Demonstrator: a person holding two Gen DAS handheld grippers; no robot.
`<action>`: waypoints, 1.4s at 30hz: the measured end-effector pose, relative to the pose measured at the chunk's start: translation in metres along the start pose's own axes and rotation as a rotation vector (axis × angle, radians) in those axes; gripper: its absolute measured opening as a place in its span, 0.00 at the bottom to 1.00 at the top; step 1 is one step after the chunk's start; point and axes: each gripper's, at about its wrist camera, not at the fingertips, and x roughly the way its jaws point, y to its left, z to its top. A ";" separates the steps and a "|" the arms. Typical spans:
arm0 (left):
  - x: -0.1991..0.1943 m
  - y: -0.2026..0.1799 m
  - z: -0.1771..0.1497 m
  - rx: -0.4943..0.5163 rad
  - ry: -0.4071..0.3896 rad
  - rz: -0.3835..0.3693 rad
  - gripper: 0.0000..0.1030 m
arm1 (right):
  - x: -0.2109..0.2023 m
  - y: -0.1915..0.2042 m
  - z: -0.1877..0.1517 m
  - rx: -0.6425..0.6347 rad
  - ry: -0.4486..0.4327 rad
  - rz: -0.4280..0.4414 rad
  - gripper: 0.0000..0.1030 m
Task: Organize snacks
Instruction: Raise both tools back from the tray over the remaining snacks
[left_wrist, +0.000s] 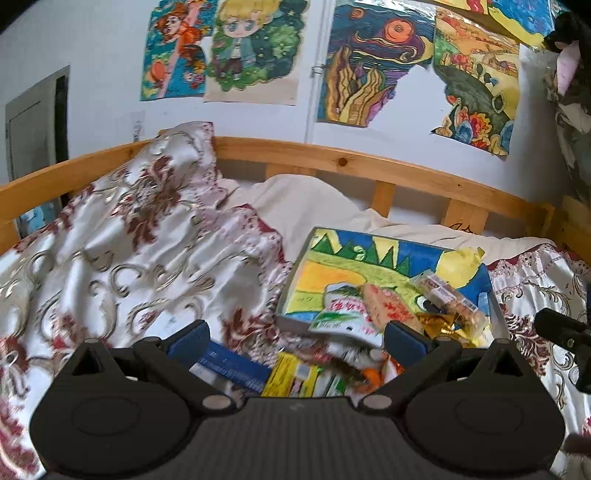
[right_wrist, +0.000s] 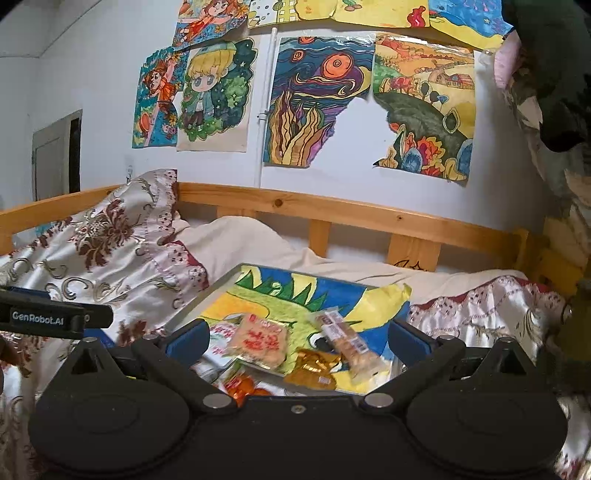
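Both the left gripper (left_wrist: 295, 338) and right gripper (right_wrist: 297, 338) hang wide open and empty over the snack packets (right_wrist: 258, 341) heaped at the painted tray's (right_wrist: 221, 286) near edge, probably picking what to sort.

A tray (right_wrist: 221, 291) lies on the bed, with the quilt (right_wrist: 103, 251) bunched to its left and the bed rail (right_wrist: 332, 216) far behind. On the tray, a flat packet (right_wrist: 258, 341) sits left of a long bar (right_wrist: 351, 345), a small wrapper (right_wrist: 314, 369) near between them. More packets (left_wrist: 295, 373), blurred, seem to lie near-left, off the tray.
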 end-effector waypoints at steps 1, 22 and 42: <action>-0.003 0.002 -0.002 -0.003 0.000 0.004 0.99 | -0.003 0.001 -0.001 0.004 0.001 -0.001 0.99; -0.045 0.016 -0.043 0.061 0.087 0.062 0.99 | -0.037 0.024 -0.033 0.047 0.111 0.032 0.99; -0.030 0.019 -0.051 0.086 0.225 0.070 0.99 | -0.022 0.048 -0.053 -0.034 0.266 0.062 0.99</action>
